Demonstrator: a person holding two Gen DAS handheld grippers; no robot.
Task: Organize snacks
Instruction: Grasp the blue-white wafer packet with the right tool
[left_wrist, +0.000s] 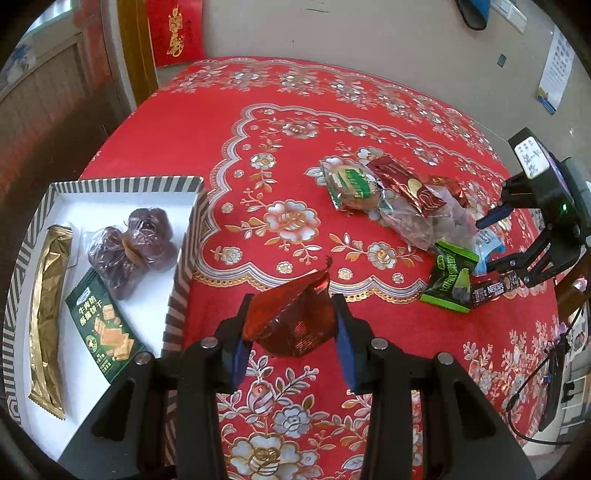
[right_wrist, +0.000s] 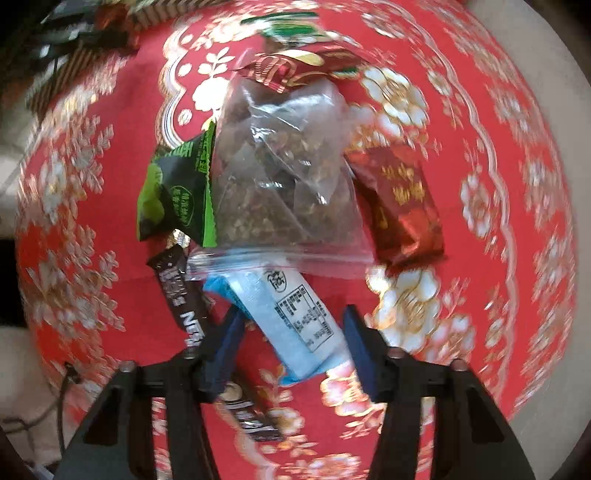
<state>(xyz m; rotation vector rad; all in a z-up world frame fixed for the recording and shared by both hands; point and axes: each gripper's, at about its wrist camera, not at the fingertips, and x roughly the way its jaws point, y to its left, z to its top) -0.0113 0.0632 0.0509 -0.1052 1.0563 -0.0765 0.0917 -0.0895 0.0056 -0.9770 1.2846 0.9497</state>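
The left gripper pinches a red foil packet above the red flowered tablecloth, just beside the striped box, which already holds a gold bar, a green biscuit pack and dark cakes; the right gripper stands spread around a light blue packet in the snack pile, its pads not pressing; a clear bag lies just beyond.
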